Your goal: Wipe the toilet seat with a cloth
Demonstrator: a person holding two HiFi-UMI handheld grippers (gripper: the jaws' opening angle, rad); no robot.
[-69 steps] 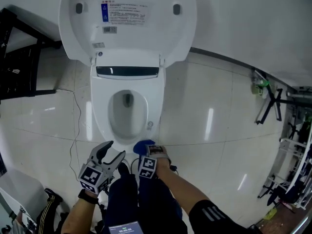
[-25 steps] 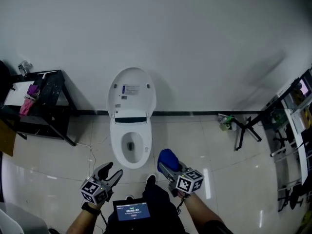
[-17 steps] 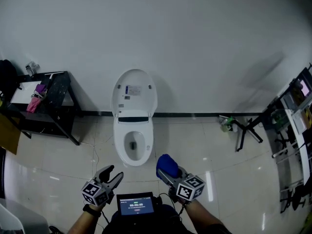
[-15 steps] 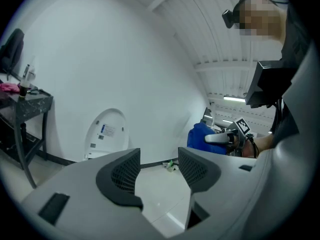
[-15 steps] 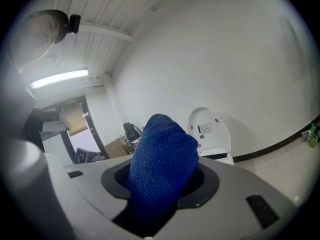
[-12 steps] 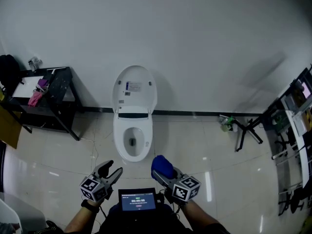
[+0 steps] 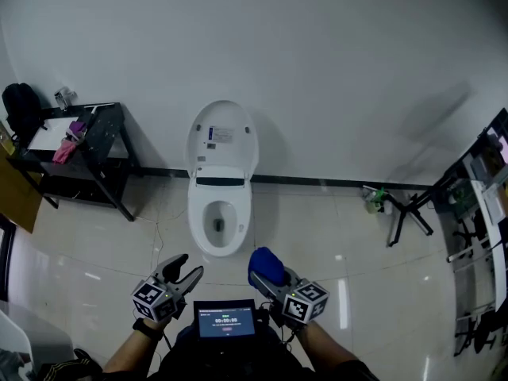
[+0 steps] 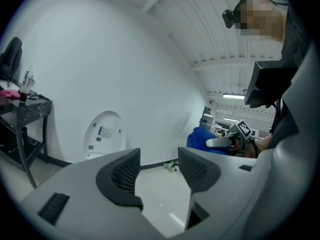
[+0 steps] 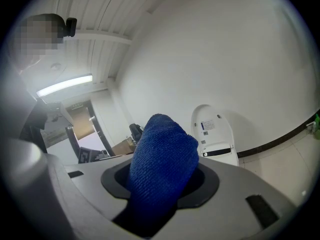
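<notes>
A white toilet (image 7: 220,205) stands against the back wall with its lid (image 7: 222,140) raised and its seat (image 7: 219,239) down. It also shows in the left gripper view as the toilet (image 8: 104,138) and in the right gripper view as the toilet (image 9: 214,138). My right gripper (image 7: 268,274) is shut on a folded blue cloth (image 7: 265,267), which fills the jaws as the blue cloth (image 9: 161,159). My left gripper (image 7: 183,269) is open and holds nothing (image 8: 159,168). Both grippers are held low, well in front of the toilet.
A black side table (image 7: 75,153) with a pink item and a bottle stands left of the toilet. A folded stand (image 7: 401,213) and a green bottle (image 7: 372,199) lie at the right by the wall. A small screen (image 7: 226,321) sits between my hands.
The view has pulled back from close over the toilet to a standing distance. Both grippers have come away from the seat; the right one still holds the cloth.
</notes>
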